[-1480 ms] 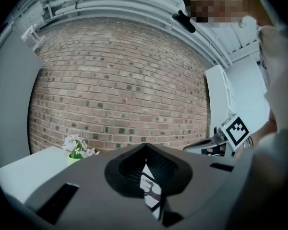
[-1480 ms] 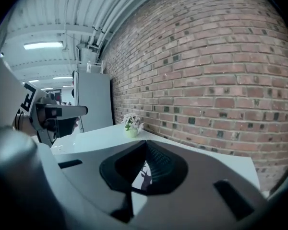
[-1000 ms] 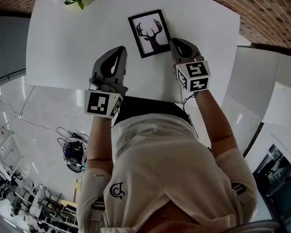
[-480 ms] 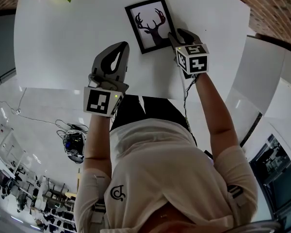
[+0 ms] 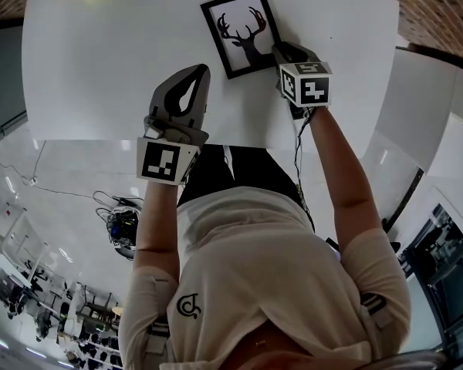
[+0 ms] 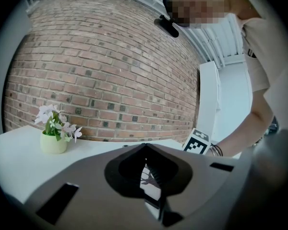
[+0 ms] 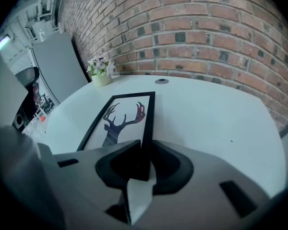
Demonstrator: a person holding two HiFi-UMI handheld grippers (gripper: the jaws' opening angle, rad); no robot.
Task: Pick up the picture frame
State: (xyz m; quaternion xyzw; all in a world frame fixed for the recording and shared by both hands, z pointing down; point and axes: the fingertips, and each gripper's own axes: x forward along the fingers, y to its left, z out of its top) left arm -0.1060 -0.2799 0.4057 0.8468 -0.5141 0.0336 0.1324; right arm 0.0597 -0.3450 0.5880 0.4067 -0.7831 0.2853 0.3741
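Flatness of the picture frame on the desk explains why the right claw tilts steeply, jaws just closed onto its edge; the left claw idles shut.

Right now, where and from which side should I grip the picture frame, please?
Grip the frame by its thin right border near its closest corner, coming from the person's side: it lies flat on the table, so only the rim offers a bite. The right hand-held gripper, jaws just closing, pinches that edge.
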